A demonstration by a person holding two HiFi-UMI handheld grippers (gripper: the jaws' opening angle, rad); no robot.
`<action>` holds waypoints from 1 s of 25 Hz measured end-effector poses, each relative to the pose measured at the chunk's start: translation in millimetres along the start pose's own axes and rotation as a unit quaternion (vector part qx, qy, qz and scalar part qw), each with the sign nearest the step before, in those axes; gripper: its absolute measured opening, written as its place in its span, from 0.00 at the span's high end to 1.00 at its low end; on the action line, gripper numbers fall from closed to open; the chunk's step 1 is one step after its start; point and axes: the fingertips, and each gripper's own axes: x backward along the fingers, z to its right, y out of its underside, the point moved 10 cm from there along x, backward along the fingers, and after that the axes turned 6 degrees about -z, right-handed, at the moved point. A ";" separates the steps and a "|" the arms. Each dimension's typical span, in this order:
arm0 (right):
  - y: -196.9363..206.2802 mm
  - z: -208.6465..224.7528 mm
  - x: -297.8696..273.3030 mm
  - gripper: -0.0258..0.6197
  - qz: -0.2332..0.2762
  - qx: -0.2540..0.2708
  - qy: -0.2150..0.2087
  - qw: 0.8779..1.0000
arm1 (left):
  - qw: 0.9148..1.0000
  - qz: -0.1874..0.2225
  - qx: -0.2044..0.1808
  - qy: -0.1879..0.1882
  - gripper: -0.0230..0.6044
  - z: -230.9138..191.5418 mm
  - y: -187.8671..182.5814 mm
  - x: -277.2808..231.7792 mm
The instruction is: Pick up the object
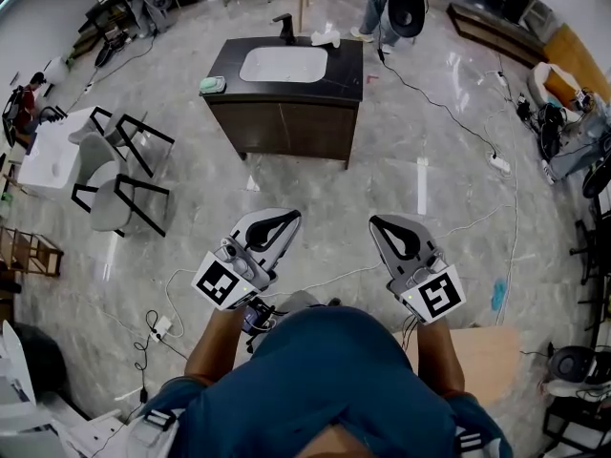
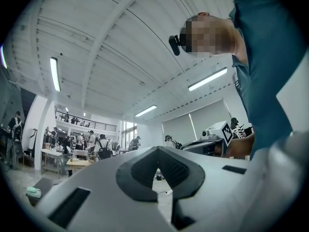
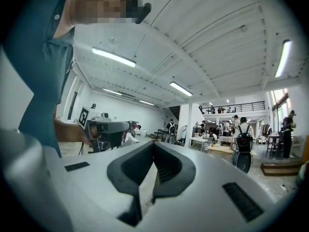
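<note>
One pale-green object (image 1: 212, 85) sits on the dark countertop (image 1: 346, 70).

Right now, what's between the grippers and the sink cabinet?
Only floor, per the head view. A thin white cable lies near the left gripper and right gripper, well short of the cabinet.

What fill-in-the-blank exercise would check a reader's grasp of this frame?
1. The left gripper and the right gripper both have their jaws ____, with nothing between them.
2. The white basin is set in a counter whose top is coloured ____.
3. In the head view, the small green object lies on the counter to the ____ of the basin.

Missing words: shut; black; left
</note>
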 end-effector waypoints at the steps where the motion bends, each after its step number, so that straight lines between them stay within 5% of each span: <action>1: 1.1 5.1 -4.5 0.94 -0.002 -0.004 0.000 1.000 | 1.000 -0.002 0.002 -0.001 0.96 -6.1 1.9 -4.1; 25: -1.1 89.1 -162.9 0.94 -0.020 -0.020 0.050 0.998 | 0.998 -0.005 0.028 0.056 0.96 -196.6 35.9 -67.4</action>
